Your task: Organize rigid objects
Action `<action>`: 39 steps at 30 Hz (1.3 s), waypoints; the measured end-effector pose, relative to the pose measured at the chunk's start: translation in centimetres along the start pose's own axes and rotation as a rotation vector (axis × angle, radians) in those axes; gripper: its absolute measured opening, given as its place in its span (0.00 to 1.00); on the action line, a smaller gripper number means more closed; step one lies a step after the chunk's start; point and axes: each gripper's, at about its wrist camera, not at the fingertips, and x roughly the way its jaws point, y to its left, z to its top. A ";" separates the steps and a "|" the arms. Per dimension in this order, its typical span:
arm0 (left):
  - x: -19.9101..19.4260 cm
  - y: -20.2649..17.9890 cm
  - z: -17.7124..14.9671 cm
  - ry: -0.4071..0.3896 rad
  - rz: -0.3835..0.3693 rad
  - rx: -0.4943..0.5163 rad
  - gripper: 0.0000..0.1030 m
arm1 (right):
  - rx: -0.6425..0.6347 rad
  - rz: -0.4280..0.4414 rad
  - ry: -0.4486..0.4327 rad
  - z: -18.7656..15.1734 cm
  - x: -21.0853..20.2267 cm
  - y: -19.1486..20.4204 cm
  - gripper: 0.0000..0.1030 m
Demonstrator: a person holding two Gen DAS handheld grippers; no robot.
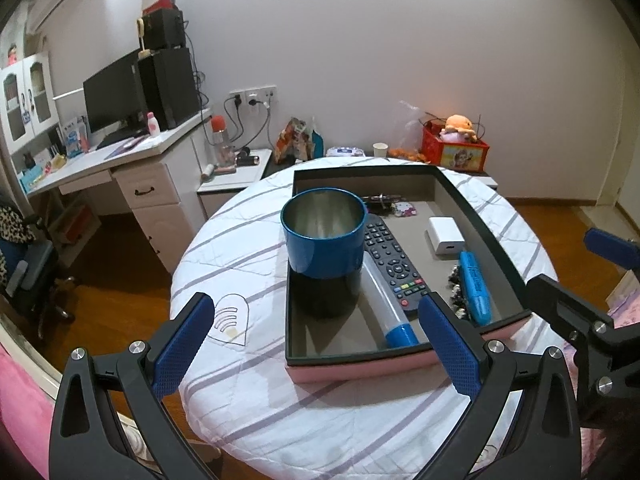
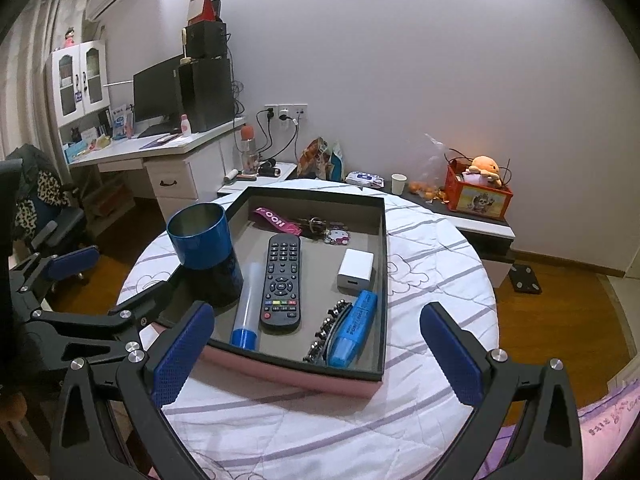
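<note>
Keys [image 2: 316,224] and pink strap [image 2: 276,218], half-hidden behind cup [image 1: 324,232] from left wrist.

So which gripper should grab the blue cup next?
Probably the left. The cup stands on the left side of the tray, just ahead of the open left gripper. The right gripper, also open, faces the remote and highlighter, so it would have to reach across.

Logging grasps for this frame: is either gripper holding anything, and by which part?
Nothing is held. The left gripper and right gripper are both open and empty, in front of the tray.
</note>
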 end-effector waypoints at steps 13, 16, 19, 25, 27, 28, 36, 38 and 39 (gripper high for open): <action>3.1 -0.2 1.4 0.032 0.006 0.018 1.00 | -0.004 0.038 0.027 1.8 3.2 -0.9 1.00; 3.9 -0.5 1.7 0.045 0.010 0.025 1.00 | -0.002 0.046 0.033 2.0 3.9 -1.2 1.00; 4.7 -0.7 1.9 0.056 0.019 0.032 1.00 | 0.001 0.055 0.043 2.1 4.6 -1.5 1.00; 5.5 -1.4 2.3 0.068 0.038 0.047 1.00 | 0.010 0.073 0.059 2.2 5.8 -2.3 1.00; 5.8 -1.9 2.5 0.071 0.047 0.056 1.00 | 0.015 0.078 0.064 2.2 6.0 -2.8 1.00; 5.9 -2.0 2.6 0.072 0.049 0.059 1.00 | 0.017 0.080 0.065 2.2 6.1 -3.0 1.00; 6.7 -3.9 3.2 0.089 0.061 0.103 1.00 | 0.033 0.100 0.075 2.3 7.1 -4.9 1.00; 6.9 -4.4 3.3 0.087 0.081 0.117 1.00 | 0.032 0.107 0.079 2.4 7.4 -5.2 1.00; 7.0 -4.6 3.4 0.087 0.090 0.122 1.00 | 0.031 0.112 0.077 2.5 7.5 -5.3 1.00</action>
